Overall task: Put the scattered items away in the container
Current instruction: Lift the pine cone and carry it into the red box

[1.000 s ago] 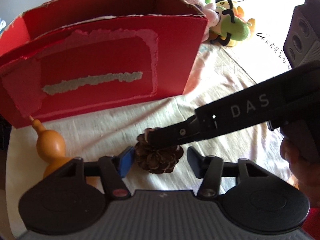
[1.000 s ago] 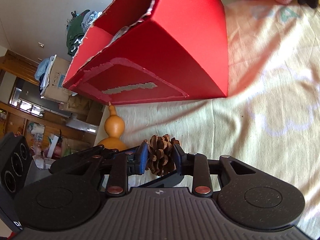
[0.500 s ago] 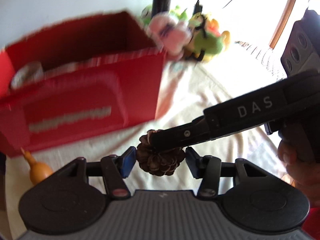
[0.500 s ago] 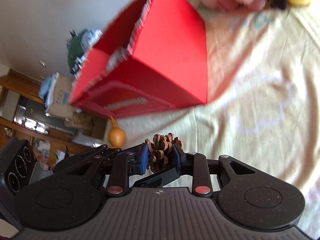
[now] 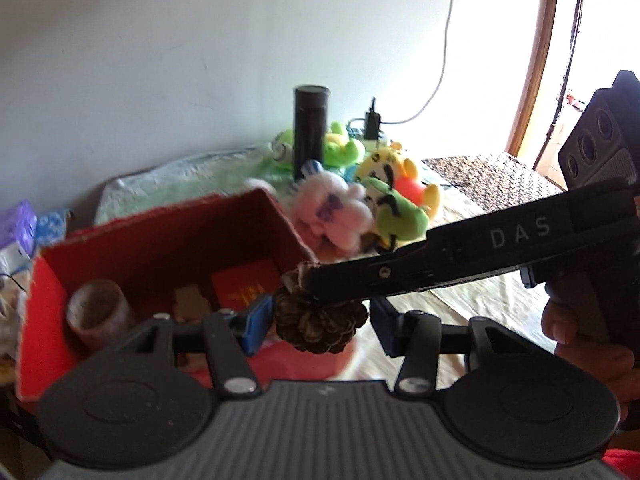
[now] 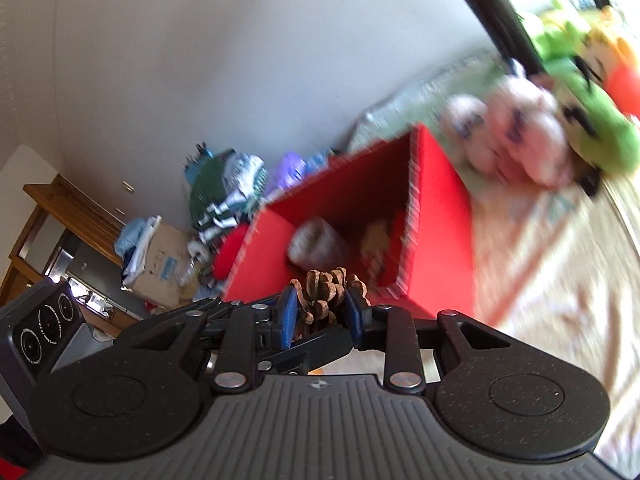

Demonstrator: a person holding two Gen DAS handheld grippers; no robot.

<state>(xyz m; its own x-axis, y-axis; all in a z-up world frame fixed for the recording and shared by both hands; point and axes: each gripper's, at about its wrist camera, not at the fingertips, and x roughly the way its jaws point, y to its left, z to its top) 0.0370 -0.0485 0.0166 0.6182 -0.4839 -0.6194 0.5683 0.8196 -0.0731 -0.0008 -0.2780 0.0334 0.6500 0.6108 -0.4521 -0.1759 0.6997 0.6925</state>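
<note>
Both tools are matte black plastic with a ribbed grey deck, two round speckled discs and silver screws on the linkage bars. The left gripper (image 5: 318, 322) and right gripper (image 6: 318, 312) carry blue pads. One finger bears white "DAS" lettering; a three-lens housing sits behind it.

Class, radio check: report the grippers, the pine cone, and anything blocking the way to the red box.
Right gripper shut on pine cone. Left gripper open around it, right pad clear. Cone aloft over red box front edge. Nothing blocking.

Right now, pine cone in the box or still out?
Out. The pine cone sits clamped in the right gripper, above the red box's near rim.
</note>
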